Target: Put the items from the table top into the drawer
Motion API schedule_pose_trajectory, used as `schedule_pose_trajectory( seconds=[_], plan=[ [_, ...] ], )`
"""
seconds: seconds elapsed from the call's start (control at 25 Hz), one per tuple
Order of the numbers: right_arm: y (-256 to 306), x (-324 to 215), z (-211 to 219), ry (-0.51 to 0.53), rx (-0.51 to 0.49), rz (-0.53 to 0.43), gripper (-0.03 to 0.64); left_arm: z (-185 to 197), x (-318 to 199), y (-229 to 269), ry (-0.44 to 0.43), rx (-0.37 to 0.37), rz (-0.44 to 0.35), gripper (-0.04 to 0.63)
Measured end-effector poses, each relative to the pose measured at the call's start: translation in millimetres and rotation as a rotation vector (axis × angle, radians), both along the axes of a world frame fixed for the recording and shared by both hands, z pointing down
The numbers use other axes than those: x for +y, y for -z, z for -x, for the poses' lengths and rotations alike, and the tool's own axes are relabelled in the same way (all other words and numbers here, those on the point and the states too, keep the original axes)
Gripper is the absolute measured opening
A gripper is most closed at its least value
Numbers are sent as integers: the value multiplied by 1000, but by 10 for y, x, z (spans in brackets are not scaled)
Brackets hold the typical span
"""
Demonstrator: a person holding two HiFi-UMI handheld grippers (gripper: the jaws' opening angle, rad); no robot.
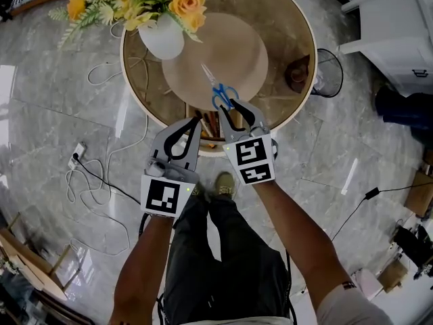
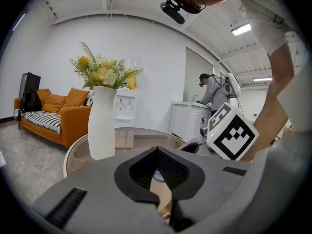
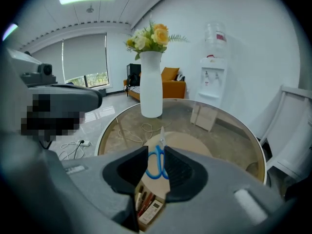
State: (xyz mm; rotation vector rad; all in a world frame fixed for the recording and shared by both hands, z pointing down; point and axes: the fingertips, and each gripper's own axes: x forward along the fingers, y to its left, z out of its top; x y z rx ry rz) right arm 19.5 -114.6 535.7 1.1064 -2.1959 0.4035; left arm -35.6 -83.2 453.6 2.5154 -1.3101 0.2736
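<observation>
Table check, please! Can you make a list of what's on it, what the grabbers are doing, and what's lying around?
Surface: round glass table, drawer open at its near edge.
Job's things: blue-handled scissors on top; small items already in the drawer.
Clutter: vase of flowers.
Grippers: left gripper shut, nothing between; right gripper open at the scissors' handles.
Cables: white cable, black cable on floor.
Surroundings: orange sofa, water dispenser.

I find no word, brand or number that I can read. The only signs are black-and-white square marker patterns: one on the white cube [image 1: 164,196] at the back of my left claw [image 1: 197,122], two on the second white cube [image 1: 250,159] at the back of my right claw [image 1: 229,110]. Far beyond my right claw, a white water dispenser [image 3: 214,77] bears a small red label [image 3: 220,35], too small to read.
</observation>
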Motion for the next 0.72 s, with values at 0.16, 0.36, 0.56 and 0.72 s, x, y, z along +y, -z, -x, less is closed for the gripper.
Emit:
schedule_pose_trajectory(
  seconds=[0.16, 0.36, 0.56, 0.72],
  plan=[
    [-173, -60, 2, 4, 52, 61, 125, 30, -29, -26, 0, 4, 8, 0],
    [-377, -77, -1, 16, 118, 131, 139, 52, -65, -27, -2, 13, 6, 0],
    [-476, -119, 19, 20, 145, 165, 143, 58, -74, -23, -8, 25, 10, 0],
    [-515, -164, 5, 6, 157, 178, 139, 67, -91, -30, -9, 35, 14, 0]
  ],
)
